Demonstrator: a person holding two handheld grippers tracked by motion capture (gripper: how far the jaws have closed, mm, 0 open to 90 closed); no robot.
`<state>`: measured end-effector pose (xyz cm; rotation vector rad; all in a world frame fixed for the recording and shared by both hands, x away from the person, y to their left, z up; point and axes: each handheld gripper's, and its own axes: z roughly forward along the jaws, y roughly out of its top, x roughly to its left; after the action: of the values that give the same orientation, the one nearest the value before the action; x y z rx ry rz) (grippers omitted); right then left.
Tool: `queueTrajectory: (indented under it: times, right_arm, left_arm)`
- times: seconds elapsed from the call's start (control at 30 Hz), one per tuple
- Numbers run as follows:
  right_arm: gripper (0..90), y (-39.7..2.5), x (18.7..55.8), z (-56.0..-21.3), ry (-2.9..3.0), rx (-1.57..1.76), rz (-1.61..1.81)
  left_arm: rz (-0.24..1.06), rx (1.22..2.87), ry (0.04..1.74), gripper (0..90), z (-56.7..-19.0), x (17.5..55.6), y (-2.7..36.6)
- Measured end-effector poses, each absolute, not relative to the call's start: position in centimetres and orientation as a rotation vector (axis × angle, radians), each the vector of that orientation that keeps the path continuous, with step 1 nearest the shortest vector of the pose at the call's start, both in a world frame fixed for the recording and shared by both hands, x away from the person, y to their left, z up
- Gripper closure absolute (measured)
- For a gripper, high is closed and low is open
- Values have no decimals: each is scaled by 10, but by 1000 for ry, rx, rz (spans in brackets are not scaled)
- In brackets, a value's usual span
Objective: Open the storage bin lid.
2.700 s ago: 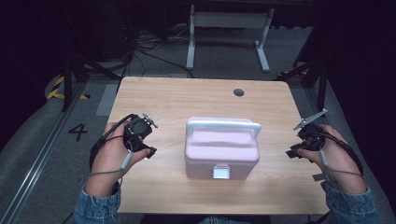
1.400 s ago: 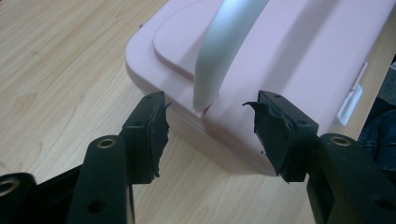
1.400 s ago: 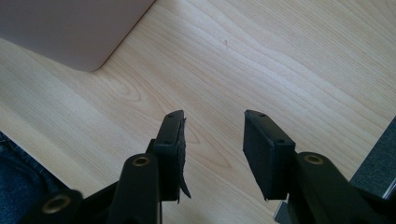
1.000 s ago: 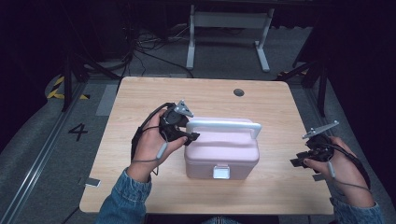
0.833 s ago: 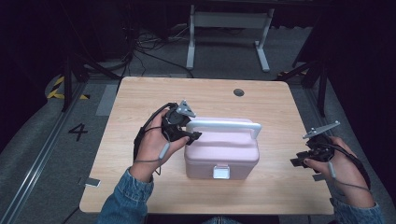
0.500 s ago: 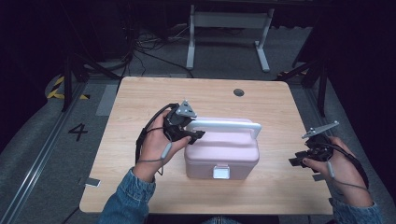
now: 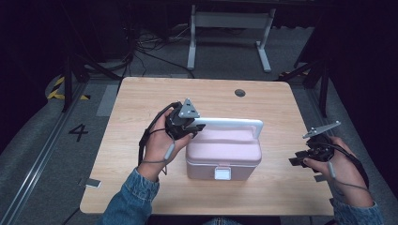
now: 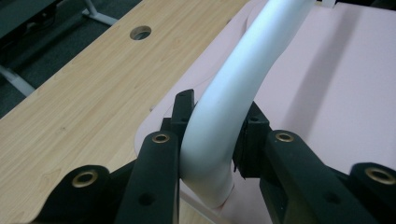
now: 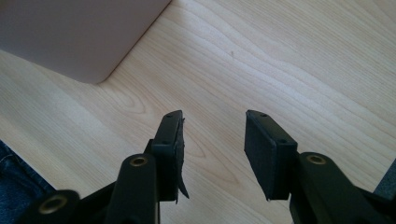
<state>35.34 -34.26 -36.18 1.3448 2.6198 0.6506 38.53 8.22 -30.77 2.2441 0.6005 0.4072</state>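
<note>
A pink lidded box (image 7: 224, 152) with a white front latch (image 7: 222, 173) sits in the middle of the wooden table (image 7: 141, 103). Its white handle (image 7: 234, 123) stands upright over the lid. My left gripper (image 7: 191, 127) is shut on the handle's left end; in the left gripper view the handle's bend (image 8: 219, 121) is pinched between both black jaws over the pink lid (image 8: 336, 79). My right gripper (image 7: 299, 158) hovers near the table's right edge, open and holding nothing, its jaws (image 9: 212, 135) spread above bare wood with the box's corner (image 9: 79, 32) at upper left.
A round cable hole (image 7: 240, 93) lies in the table's far side. Beyond the table stands a white metal frame (image 7: 230, 23) on the grey floor. A "4" marking (image 7: 77, 132) is on the floor to the left.
My left gripper moved from the table's left side to the box and closed on the handle's left end. The right gripper stayed near the right edge.
</note>
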Motion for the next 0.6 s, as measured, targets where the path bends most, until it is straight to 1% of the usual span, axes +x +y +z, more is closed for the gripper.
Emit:
queueTrajectory:
  times: [0.1,0.23,0.33,0.5,0.6]
  right_arm:
    - [587,-342,353,-361,2618,1341,665]
    - [577,-341,353,-360,2622,1341,684]
    - [577,-341,352,-358,2619,1334,699]
    - [577,-340,353,-358,2622,1325,706]
    - [577,-340,352,-358,2626,1324,709]
  left_arm:
    - [369,2223,617,738,-308,390,83]
    - [254,2215,642,740,-310,402,87]
    - [191,2190,645,740,-307,407,91]
    - [175,2158,653,726,-298,407,92]
    - [190,2179,646,712,-294,408,91]
